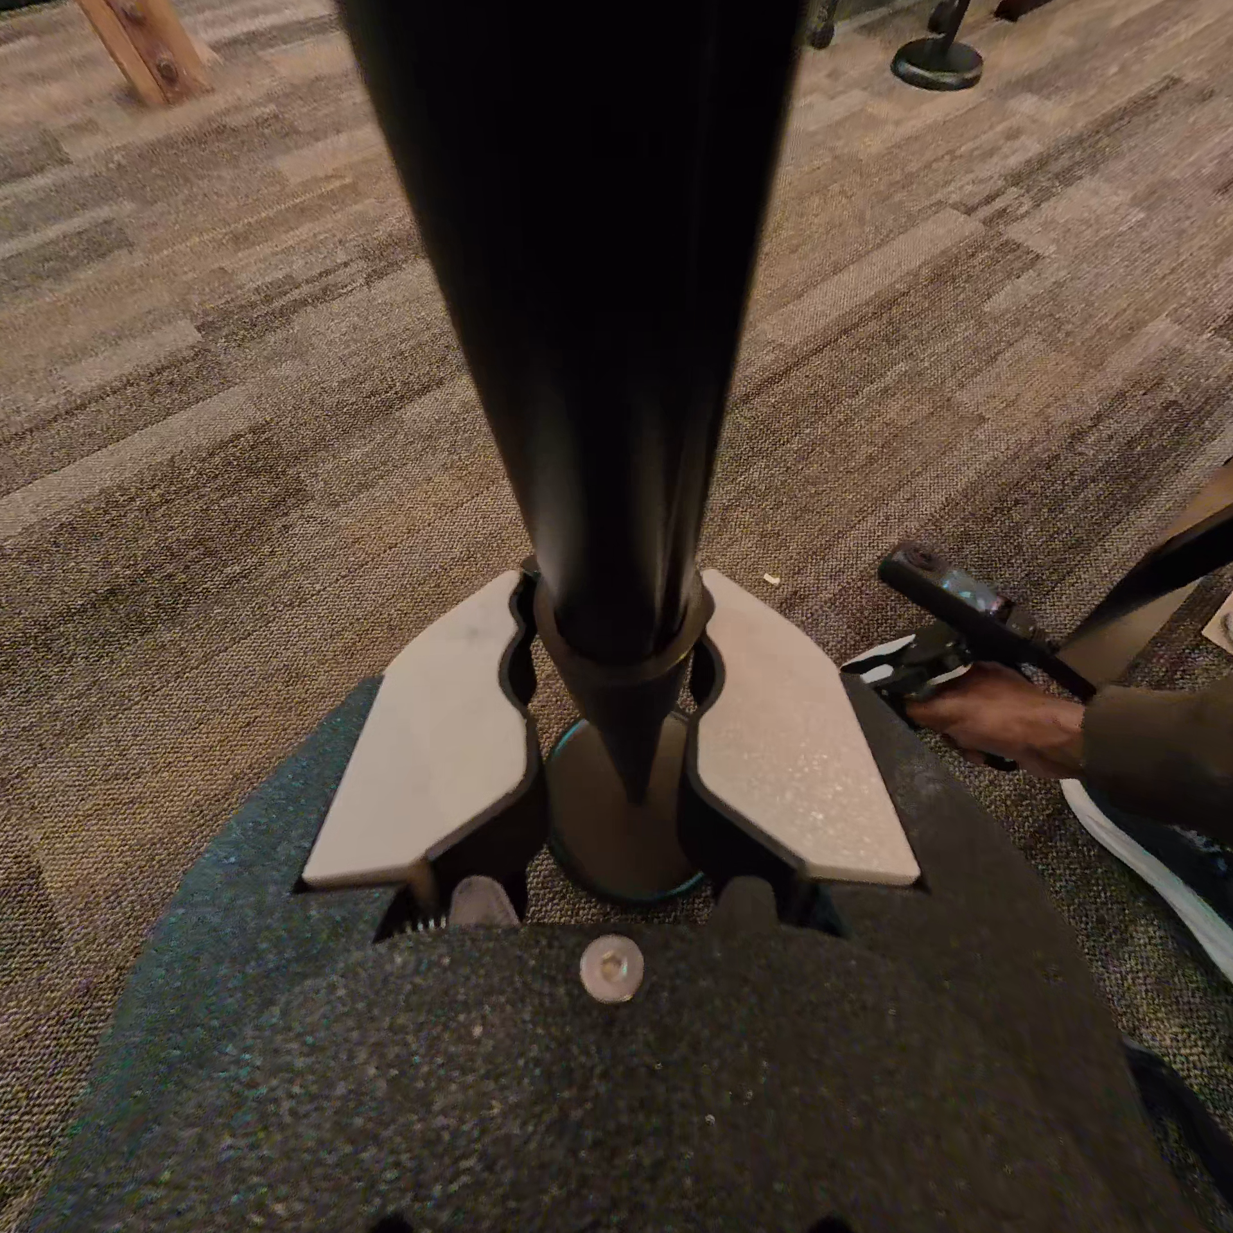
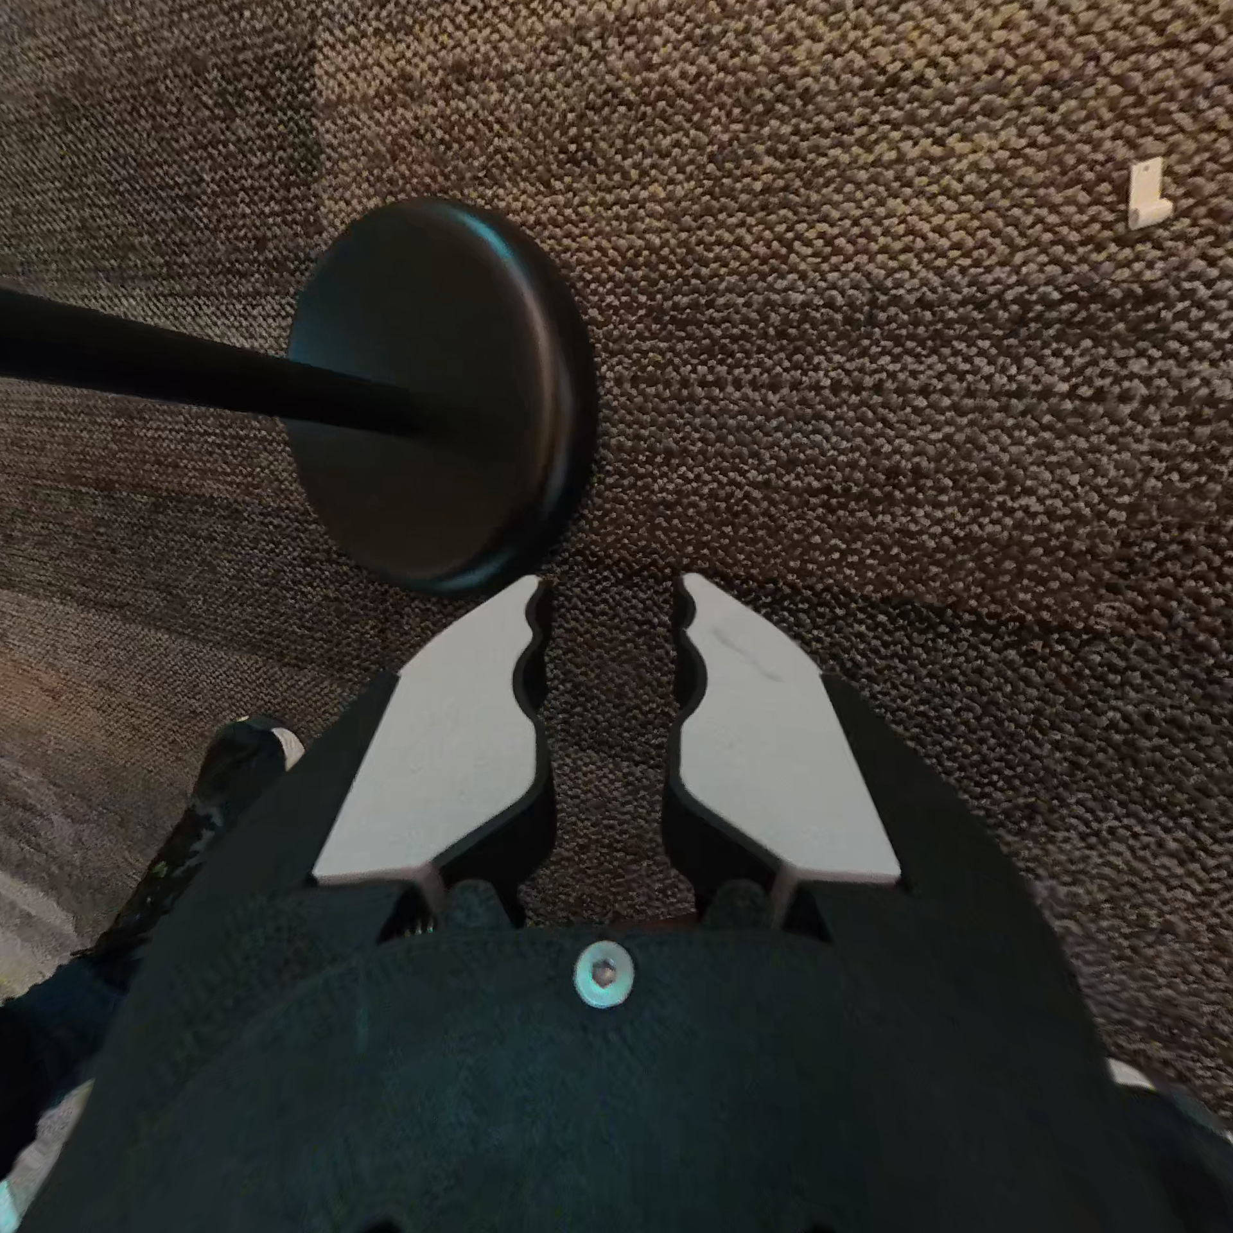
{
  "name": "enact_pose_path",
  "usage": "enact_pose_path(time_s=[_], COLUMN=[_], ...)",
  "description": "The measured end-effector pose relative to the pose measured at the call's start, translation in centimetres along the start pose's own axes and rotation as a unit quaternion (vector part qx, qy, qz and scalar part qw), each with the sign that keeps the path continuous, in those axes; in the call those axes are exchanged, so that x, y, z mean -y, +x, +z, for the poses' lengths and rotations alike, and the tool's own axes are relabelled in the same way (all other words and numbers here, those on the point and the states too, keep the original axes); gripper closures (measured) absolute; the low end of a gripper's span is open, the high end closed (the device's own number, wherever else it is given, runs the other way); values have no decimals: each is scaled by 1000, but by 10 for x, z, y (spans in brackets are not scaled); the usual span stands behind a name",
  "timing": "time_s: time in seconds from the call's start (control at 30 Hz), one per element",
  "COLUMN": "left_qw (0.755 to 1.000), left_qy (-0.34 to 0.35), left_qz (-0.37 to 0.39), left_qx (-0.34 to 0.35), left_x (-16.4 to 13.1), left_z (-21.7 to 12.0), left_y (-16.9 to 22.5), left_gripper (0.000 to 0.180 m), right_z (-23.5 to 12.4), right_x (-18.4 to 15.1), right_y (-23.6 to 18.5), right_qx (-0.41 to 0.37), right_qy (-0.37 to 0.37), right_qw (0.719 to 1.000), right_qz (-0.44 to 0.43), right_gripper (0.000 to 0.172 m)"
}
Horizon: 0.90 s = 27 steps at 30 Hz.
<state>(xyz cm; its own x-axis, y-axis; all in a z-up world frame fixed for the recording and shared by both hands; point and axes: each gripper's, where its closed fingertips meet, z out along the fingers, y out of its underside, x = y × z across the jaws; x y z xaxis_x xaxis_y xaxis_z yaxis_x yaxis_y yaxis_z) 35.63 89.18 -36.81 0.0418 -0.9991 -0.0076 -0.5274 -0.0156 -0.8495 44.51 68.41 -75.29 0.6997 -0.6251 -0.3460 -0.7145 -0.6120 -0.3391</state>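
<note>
A black pole (image 1: 587, 333) rises from a round black base (image 1: 620, 847) that stands on the carpet. In the left wrist view my left gripper (image 1: 617, 600) is shut on the pole, with both white fingers (image 1: 454, 720) against the collar ring (image 1: 620, 660) low on the pole. My right gripper (image 2: 610, 587) is open and empty just above the carpet. Its left fingertip is right beside the rim of the same base (image 2: 434, 393). The right gripper also shows in the left wrist view (image 1: 874, 667), held in a person's hand (image 1: 1001, 720) to the right of the pole.
Patterned brown-grey carpet (image 1: 233, 400) covers the floor. A small white scrap (image 2: 1147, 193) lies on it to the right of the base. A wooden leg (image 1: 147, 53) stands far left and another round black stand base (image 1: 934, 63) far right. A person's shoe (image 1: 1147, 874) is at the right edge.
</note>
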Motion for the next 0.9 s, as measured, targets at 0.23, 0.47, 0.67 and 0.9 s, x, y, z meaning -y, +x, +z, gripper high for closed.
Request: enact_pose_path(time_s=[0.23, 0.47, 0.67, 0.9], left_qw=[1000, 1000, 1000, 1000], left_qy=[-9, -14, -23, -12], left_qz=[20, 8, 13, -2], left_qx=[-9, -15, -14, -21], left_x=[7, 16, 14, 17], left_z=[22, 37, 35, 38], left_y=[15, 19, 14, 15], left_gripper=[136, 136, 136, 135], right_z=[31, 85, 123, 150], right_x=[15, 39, 80, 94], right_y=[40, 137, 209, 230], right_qx=[-57, -98, -150, -174], right_qy=[12, 72, 74, 27], right_qw=[997, 988, 981, 973], right_qz=[-60, -93, -98, -150], right_gripper=[134, 135, 138, 140])
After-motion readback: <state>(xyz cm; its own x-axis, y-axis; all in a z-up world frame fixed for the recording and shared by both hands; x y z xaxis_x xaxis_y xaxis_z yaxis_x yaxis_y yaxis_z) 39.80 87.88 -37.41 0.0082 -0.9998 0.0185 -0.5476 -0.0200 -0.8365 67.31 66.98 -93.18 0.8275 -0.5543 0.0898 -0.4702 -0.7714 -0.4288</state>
